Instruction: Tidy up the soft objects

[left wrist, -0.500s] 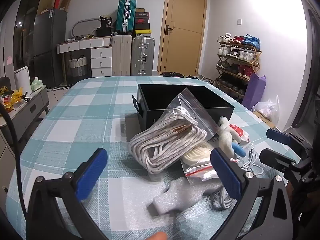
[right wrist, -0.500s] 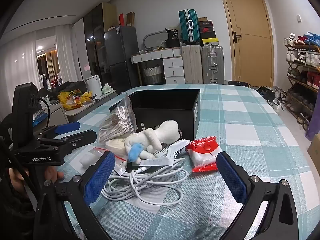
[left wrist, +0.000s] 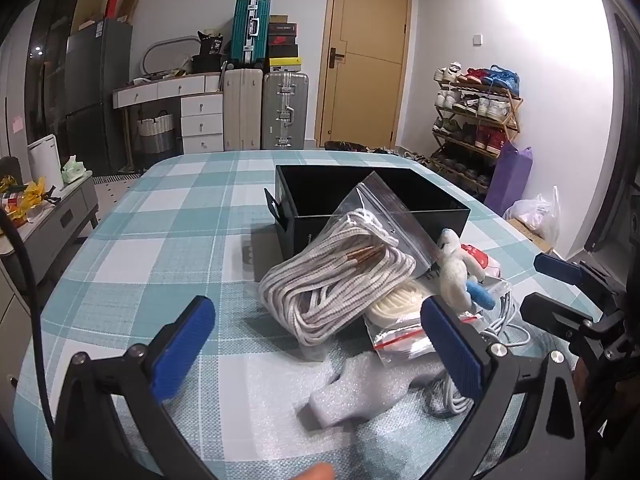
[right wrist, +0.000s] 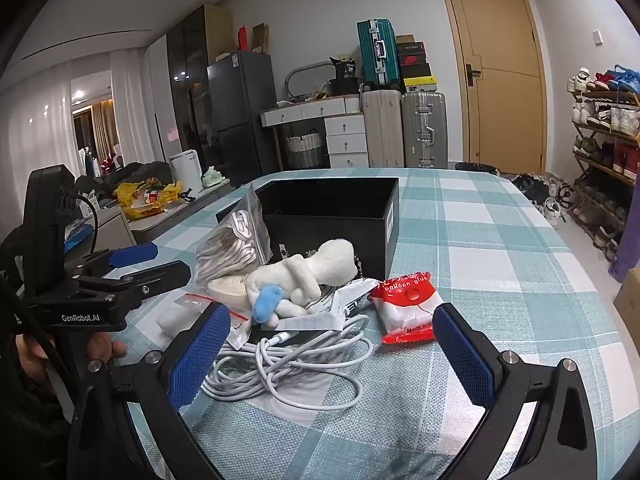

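Observation:
A heap of soft items lies before an open black box (left wrist: 372, 196) (right wrist: 332, 212) on the checked tablecloth. It holds a clear bag of striped laces (left wrist: 340, 280) (right wrist: 230, 244), a white plush toy (right wrist: 304, 276) (left wrist: 454, 272) with a blue part, a red-and-white packet (right wrist: 408, 306), a coiled white cable (right wrist: 288, 364) and a white foam piece (left wrist: 360, 388). My left gripper (left wrist: 320, 354) hovers open just short of the laces and foam. My right gripper (right wrist: 332, 360) hangs open over the cable. Neither holds anything.
The other gripper shows at each view's edge: the right one (left wrist: 560, 292), the left one (right wrist: 132, 264). A small zip bag with a red strip (left wrist: 400, 336) lies under the heap. Bare tablecloth (right wrist: 500, 248) stretches to the right of the box.

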Motion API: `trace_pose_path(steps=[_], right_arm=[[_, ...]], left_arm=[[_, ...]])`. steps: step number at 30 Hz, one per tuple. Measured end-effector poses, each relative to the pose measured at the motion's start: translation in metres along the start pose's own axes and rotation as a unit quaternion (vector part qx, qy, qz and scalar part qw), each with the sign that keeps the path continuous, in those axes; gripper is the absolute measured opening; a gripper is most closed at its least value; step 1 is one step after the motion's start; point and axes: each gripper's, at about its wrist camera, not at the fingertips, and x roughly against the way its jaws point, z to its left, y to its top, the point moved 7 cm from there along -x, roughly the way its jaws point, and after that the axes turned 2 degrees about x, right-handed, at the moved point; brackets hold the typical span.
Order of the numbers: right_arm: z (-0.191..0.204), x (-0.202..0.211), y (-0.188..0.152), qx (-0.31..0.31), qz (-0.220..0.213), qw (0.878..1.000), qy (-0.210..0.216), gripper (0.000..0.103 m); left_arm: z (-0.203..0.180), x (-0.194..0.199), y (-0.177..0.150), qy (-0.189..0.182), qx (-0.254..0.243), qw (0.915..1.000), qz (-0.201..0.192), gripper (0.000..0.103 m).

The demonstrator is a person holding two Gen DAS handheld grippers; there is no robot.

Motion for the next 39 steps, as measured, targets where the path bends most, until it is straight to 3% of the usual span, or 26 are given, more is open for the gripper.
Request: trace_pose_path(steps=[39], right_arm=[[0.001, -0.0049, -0.0048, 0.0, 0.006, 1.0, 0.004, 0.103]], left_arm=[[0.0001, -0.0019, -0.0002, 0.002, -0.001, 1.0, 0.003, 0.103]])
